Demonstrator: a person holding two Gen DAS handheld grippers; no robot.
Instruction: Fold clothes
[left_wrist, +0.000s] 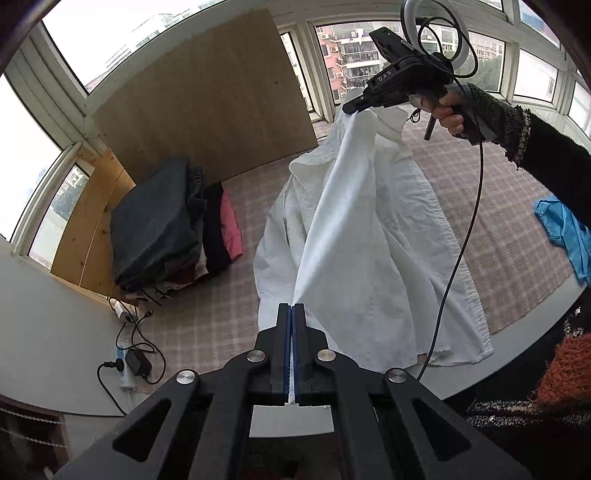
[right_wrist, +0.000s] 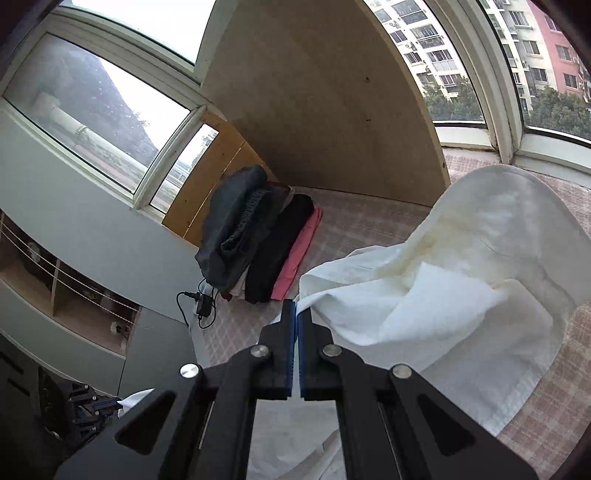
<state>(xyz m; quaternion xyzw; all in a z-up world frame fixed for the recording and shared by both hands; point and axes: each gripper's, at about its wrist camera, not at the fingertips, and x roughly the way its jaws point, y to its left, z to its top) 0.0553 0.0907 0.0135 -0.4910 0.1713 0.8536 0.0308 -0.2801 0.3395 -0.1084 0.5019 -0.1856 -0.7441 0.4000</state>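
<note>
**Op:** White shirt (left_wrist: 369, 229) is half lifted off the checked table cover (left_wrist: 207, 325). One edge is pulled into a taut ridge between my two tools, and the rest is draped on the table, hem toward me.

**Lead:** Tool states?

**Op:** Left gripper (left_wrist: 293, 306) is clamped on the near end of that ridge, with fabric showing between the blue pads. Right gripper (left_wrist: 351, 105) is clamped on the far end, up by the collar and held high. Both jaws are narrow on cloth.

**Lead:** Which step?

**Op:** My read is mid-fold, carrying one side of the shirt over the body. It could equally be a lift to spread it flat. One frame can't settle that.

**Lead:** Next move?

**Op:** Either way, I keep both ends level and tension even so the ridge doesn't twist. Stack of folded clothes (left_wrist: 162, 225) sits well apart at the left, blue garment (left_wrist: 565, 232) on the right edge.
</note>
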